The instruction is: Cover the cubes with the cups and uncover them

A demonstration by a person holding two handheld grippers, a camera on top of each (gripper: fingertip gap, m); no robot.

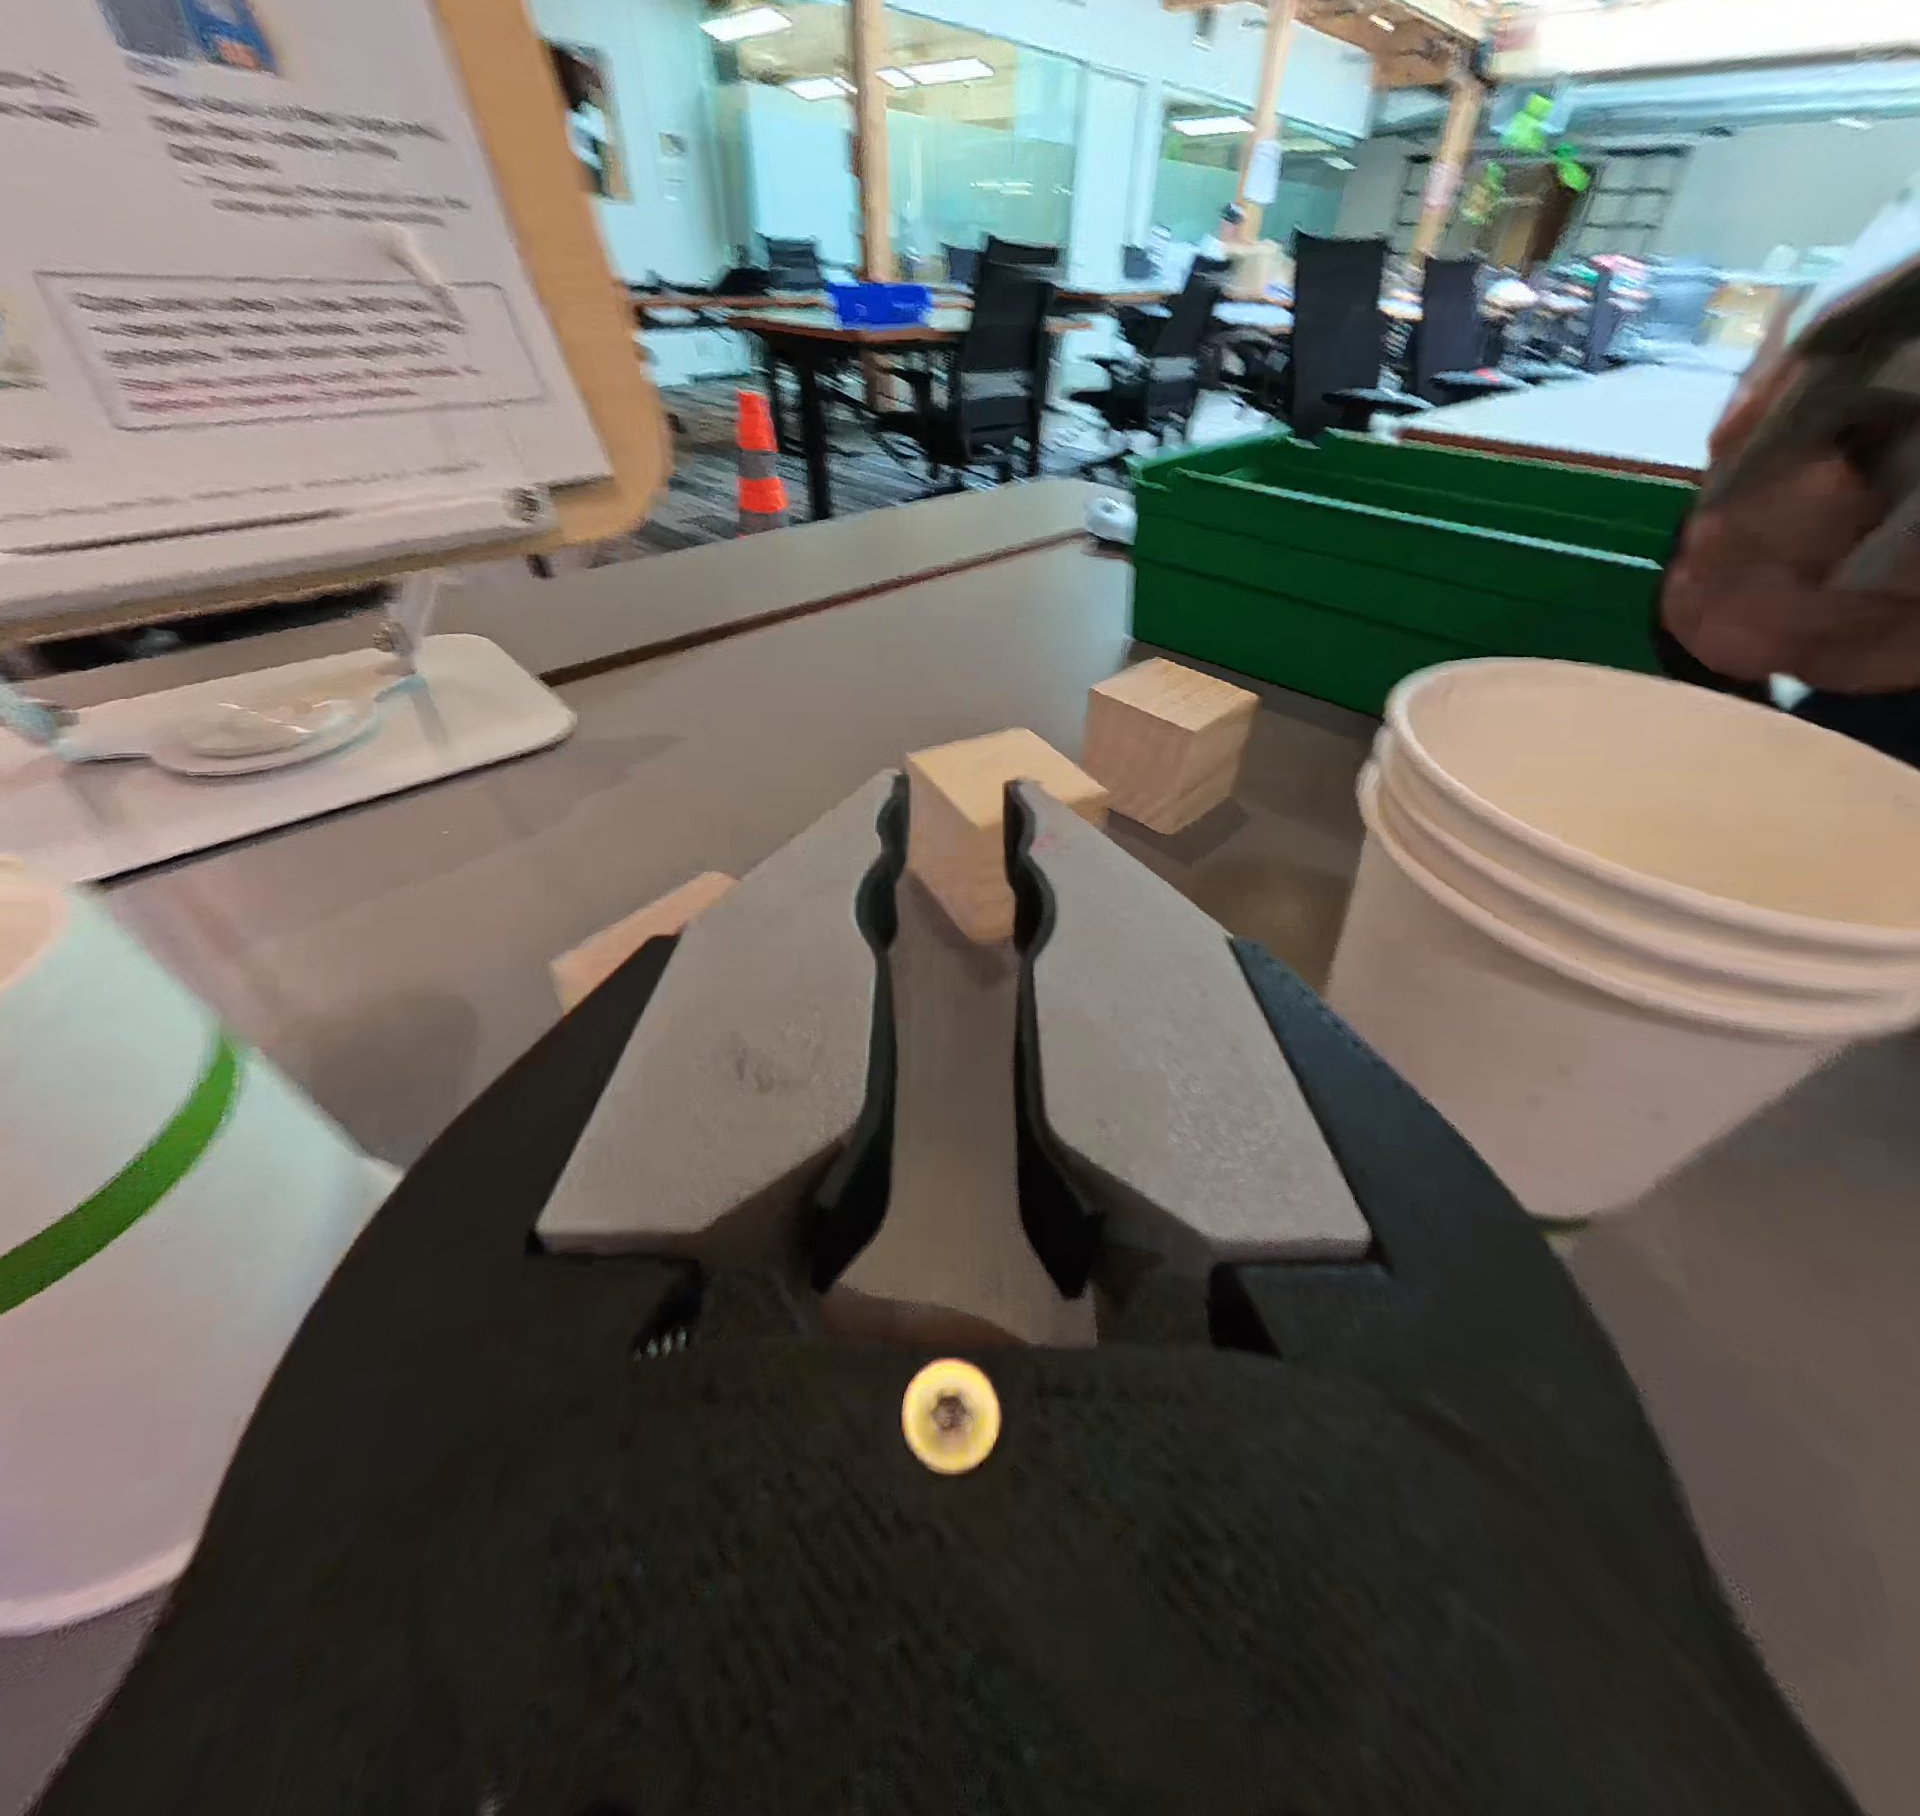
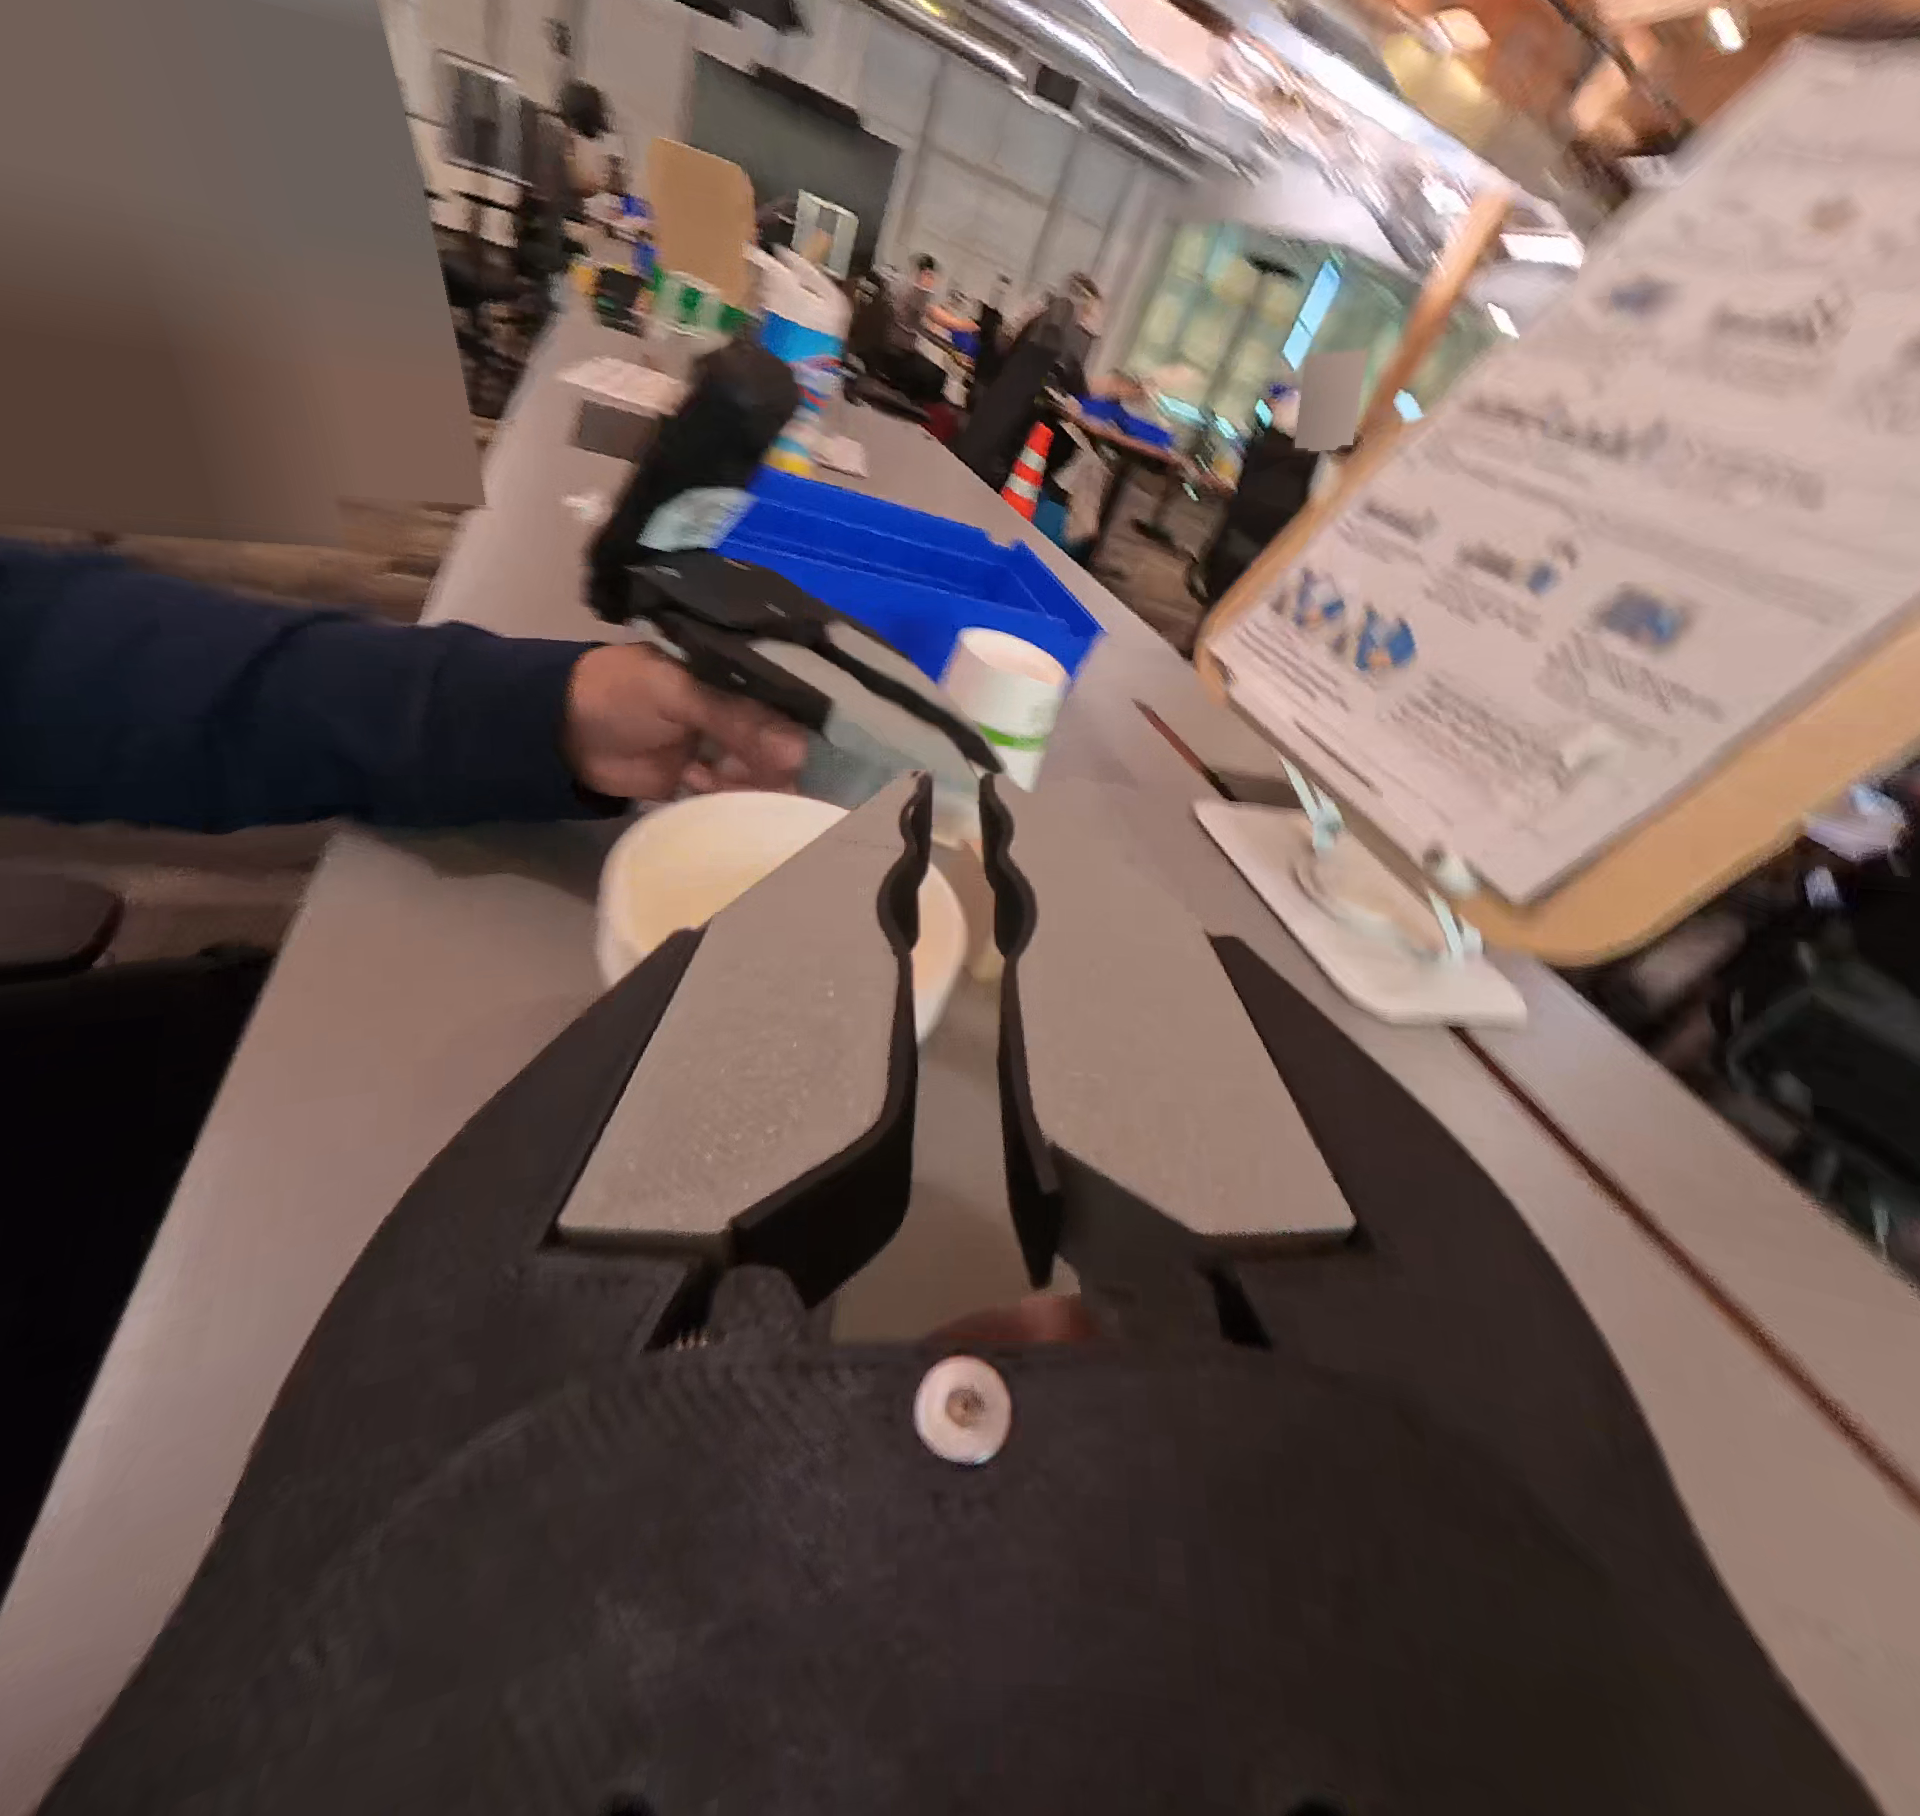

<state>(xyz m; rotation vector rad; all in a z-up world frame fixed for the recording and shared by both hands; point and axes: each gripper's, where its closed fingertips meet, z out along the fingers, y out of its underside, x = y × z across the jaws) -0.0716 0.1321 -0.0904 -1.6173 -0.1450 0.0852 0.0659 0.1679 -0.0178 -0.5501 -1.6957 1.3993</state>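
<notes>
Nearest the lens, the left gripper (image 1: pixel 956 810) hovers low over the worktop (image 1: pixel 727 727), jaws slightly spread and holding nothing, a wooden cube (image 1: pixel 961 847) beyond its tips. Right of that cube sit another cube (image 1: pixel 1169 743) and stacked white cups (image 1: pixel 1621 935). The right gripper (image 2: pixel 951 795) tilts, jaws narrowly parted, bare. Left of the cube, the sign's (image 1: pixel 260 239) writing is blurred.

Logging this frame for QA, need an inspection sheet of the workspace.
Surface: grey table, bare around the blocks.
Job's things: three wooden cubes uncovered, middle cube, far cube, near cube partly hidden; upright stack of white cups; green-striped cup.
Clutter: sign stand, green bins, blue bin.
Grippers: left gripper and right gripper slightly apart, nothing held.
Cables: nothing seen.
Surroundings: office desks, chairs, traffic cone, people.
</notes>
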